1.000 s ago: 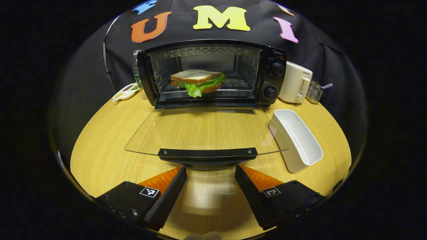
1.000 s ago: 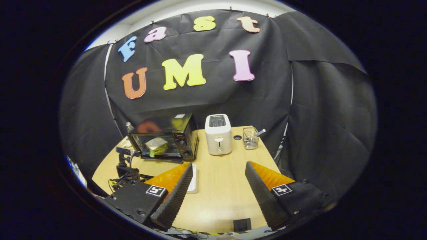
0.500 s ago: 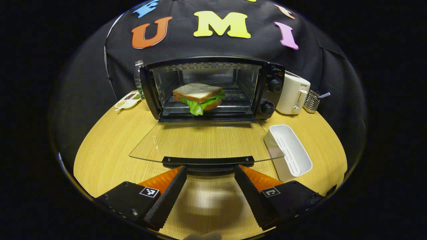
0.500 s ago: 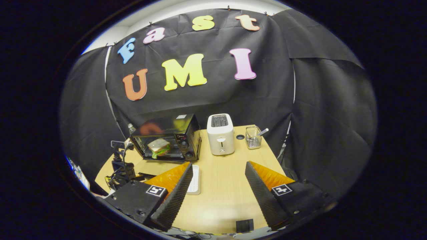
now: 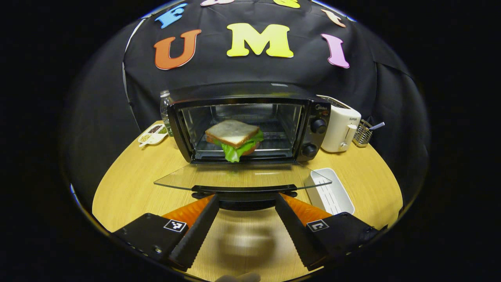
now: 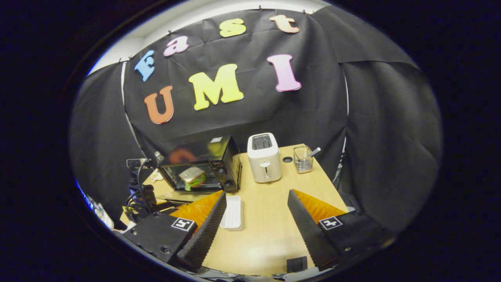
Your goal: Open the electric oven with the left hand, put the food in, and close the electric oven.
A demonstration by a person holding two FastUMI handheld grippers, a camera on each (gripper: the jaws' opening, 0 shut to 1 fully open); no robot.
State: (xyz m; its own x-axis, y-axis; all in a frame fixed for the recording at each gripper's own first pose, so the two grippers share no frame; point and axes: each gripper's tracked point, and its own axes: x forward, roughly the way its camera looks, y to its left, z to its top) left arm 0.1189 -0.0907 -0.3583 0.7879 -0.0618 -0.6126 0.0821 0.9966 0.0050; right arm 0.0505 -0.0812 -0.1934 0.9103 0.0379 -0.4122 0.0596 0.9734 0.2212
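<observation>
The black electric oven [image 5: 317, 117] stands at the back of the round wooden table [image 5: 129, 184] with its glass door [image 5: 242, 178] folded down almost flat. A sandwich [image 5: 234, 137] with lettuce lies on the rack inside. My left gripper [image 5: 246, 196] is open, its fingertips on either side of and just under the door's black handle [image 5: 244, 189], not pressing on it. My right gripper [image 6: 257, 192] hangs open and holds nothing, high above the table's near right part. From there the oven [image 6: 219, 156] and sandwich [image 6: 192, 177] are far off to the left.
A white oblong tray [image 5: 330, 194] lies right of the door, also as tray [image 6: 233, 213]. A white toaster [image 5: 340, 125] and a wire basket [image 5: 364, 131] stand right of the oven. A divided dish [image 5: 153, 133] and a bottle [image 5: 165, 105] sit to its left.
The oven has dropped lower and grown smaller in the left gripper view, and the door glass now looks nearly edge-on. The right gripper has drifted slightly. Both stay open.
</observation>
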